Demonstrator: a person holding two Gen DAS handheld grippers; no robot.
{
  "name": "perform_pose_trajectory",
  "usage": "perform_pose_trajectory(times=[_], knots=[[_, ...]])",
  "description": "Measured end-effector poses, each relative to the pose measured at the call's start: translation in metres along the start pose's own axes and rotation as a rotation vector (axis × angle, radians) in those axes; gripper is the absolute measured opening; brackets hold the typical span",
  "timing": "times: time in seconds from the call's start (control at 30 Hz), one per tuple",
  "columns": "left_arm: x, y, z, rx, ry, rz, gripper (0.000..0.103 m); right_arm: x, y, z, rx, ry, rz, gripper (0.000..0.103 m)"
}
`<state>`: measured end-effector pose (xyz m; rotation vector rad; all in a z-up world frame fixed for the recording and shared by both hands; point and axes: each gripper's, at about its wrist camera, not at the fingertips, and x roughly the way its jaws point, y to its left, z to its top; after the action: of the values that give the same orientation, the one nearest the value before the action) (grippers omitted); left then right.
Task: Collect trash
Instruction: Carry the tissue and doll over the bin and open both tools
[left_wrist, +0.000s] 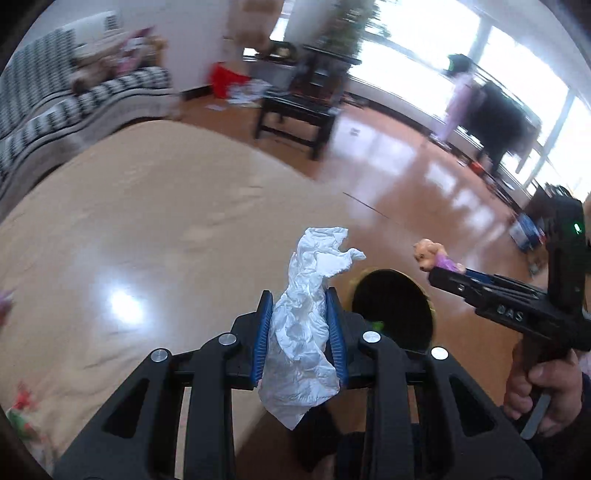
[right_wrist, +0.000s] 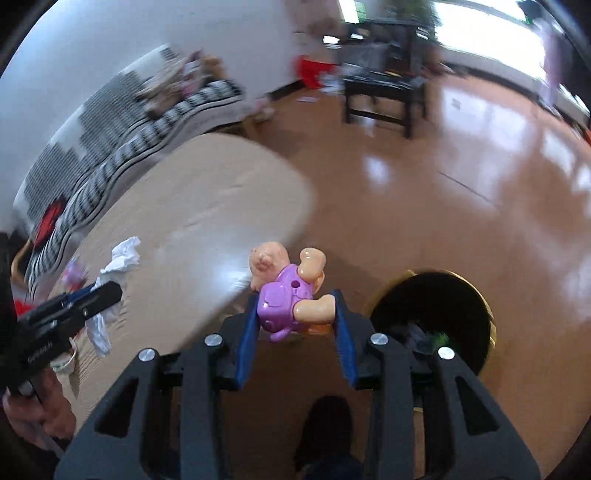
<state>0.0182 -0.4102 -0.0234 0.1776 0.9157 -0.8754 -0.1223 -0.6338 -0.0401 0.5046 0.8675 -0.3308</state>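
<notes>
My left gripper (left_wrist: 299, 299) is shut on a crumpled white tissue (left_wrist: 306, 332), held above the edge of a beige table (left_wrist: 147, 206). It also shows in the right wrist view (right_wrist: 107, 291) with the tissue (right_wrist: 123, 254). My right gripper (right_wrist: 295, 301) is shut on a small toy figure (right_wrist: 284, 291) with a purple body and peach limbs; it shows in the left wrist view (left_wrist: 432, 269) with the toy (left_wrist: 430, 254). A round bin with a black liner (left_wrist: 391, 310) stands on the floor below, between the grippers, and also shows in the right wrist view (right_wrist: 432, 317).
A striped sofa (left_wrist: 55, 110) lies beyond the table. A dark side table (left_wrist: 295, 114) and a red box (left_wrist: 225, 79) with scattered papers stand on the glossy brown floor (left_wrist: 406, 177). A person (left_wrist: 458, 99) stands by the windows. Colourful wrappers (left_wrist: 22, 410) lie on the table's near-left corner.
</notes>
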Motion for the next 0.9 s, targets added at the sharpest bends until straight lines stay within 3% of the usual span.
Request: perform_pose_trajectory(times=[0.13, 0.33, 0.6, 0.9], knots=[[0.042, -0.052, -0.003, 0.078, 0.049, -0.089, 0.028, -0.011, -0.054, -0.002, 0.125, -0.02, -0.066, 0.038], [0.098, -0.091, -0.013, 0.143, 0.139, -0.136, 0.028, -0.013, -0.104, -0.005, 0.231, -0.018, -0.124, 0.038], [0.132, -0.106, -0.014, 0.157, 0.17, -0.189, 0.028, -0.012, -0.113, -0.004, 0.27, -0.012, -0.119, 0.038], [0.158, -0.118, -0.01, 0.135, 0.182, -0.198, 0.029, -0.01, -0.111, -0.003, 0.3, -0.015, -0.145, 0.038]])
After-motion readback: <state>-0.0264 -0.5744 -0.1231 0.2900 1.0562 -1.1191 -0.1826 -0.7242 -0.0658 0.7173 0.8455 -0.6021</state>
